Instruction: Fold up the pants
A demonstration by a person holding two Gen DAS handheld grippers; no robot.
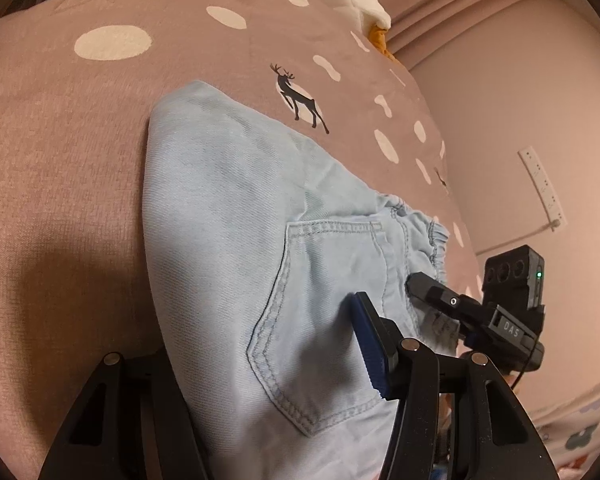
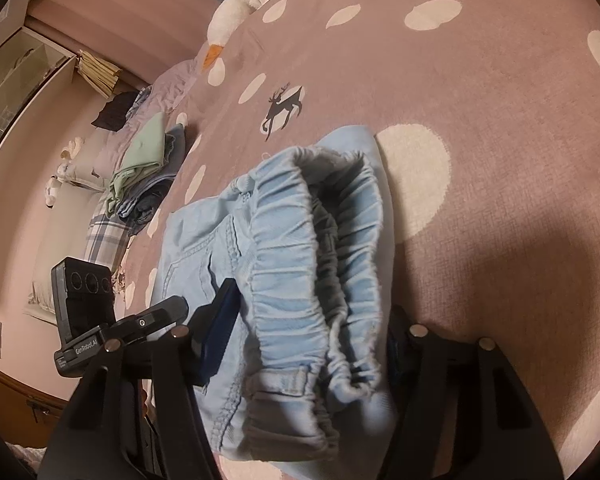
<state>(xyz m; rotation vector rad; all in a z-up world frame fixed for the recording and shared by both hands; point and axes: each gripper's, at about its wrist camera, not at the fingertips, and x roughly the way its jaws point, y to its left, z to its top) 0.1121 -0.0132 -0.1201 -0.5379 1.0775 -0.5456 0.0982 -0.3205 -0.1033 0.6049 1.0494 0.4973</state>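
Light blue denim pants [image 1: 236,208] lie folded on a pink bedspread with white spots and deer prints [image 1: 60,120]. In the left wrist view my left gripper [image 1: 260,392] is shut on the pants by the back pocket [image 1: 320,320]; the fabric fills the gap between the fingers. The right gripper [image 1: 440,300] shows at the waistband. In the right wrist view my right gripper [image 2: 308,344] is shut on the elastic waistband [image 2: 300,248], which bunches between its fingers. The left gripper's body [image 2: 100,320] shows at lower left.
A pile of folded clothes, green on top [image 2: 144,172], lies on the bed at the left. A white stuffed goose [image 2: 236,12] lies at the far end. A wall with a power strip [image 1: 540,188] borders the bed.
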